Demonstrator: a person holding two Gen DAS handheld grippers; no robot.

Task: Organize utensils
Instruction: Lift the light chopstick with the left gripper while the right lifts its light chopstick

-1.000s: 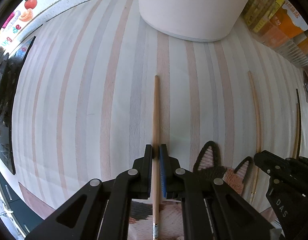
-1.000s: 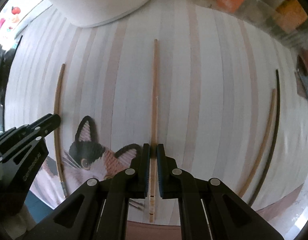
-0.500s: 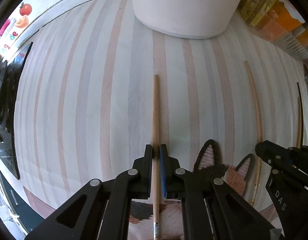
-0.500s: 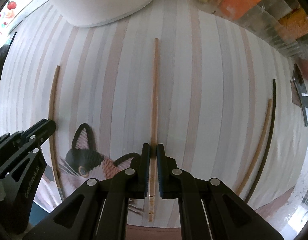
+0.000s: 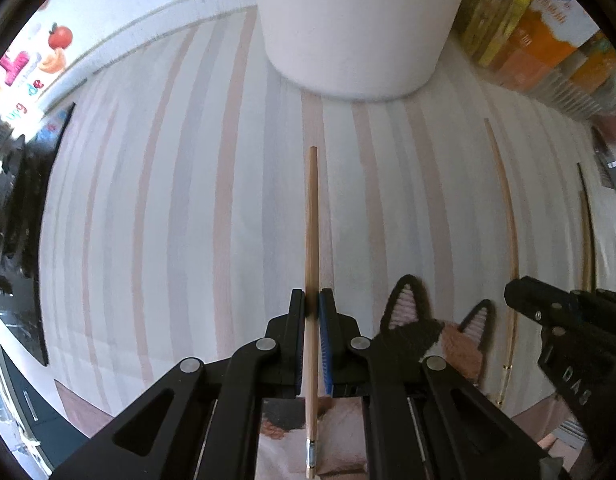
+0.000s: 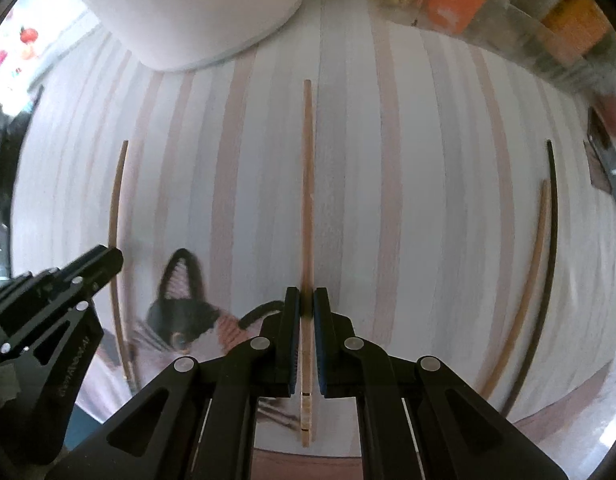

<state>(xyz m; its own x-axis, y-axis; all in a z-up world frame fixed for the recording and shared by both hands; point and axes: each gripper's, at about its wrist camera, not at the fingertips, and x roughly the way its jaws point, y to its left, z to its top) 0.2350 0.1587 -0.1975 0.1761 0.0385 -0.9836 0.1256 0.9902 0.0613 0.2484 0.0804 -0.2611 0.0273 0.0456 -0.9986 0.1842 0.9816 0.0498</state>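
Both tools loaded: left tool (image 5: 312, 300) clamped on a wooden chopstick (image 5: 312, 224), right tool (image 6: 306, 300) clamped on another chopstick (image 6: 306, 184), both pointing at the white container (image 5: 356, 28) at frame top. Nothing in it yet, looks like. Two more sticks, one wooden (image 6: 526, 292), one black (image 6: 548, 248), lie on the striped desk (image 6: 428, 200), lower right.

Striped cat-print mat (image 5: 187, 208), white round container (image 5: 360, 20), colourful boxes (image 5: 540, 40).
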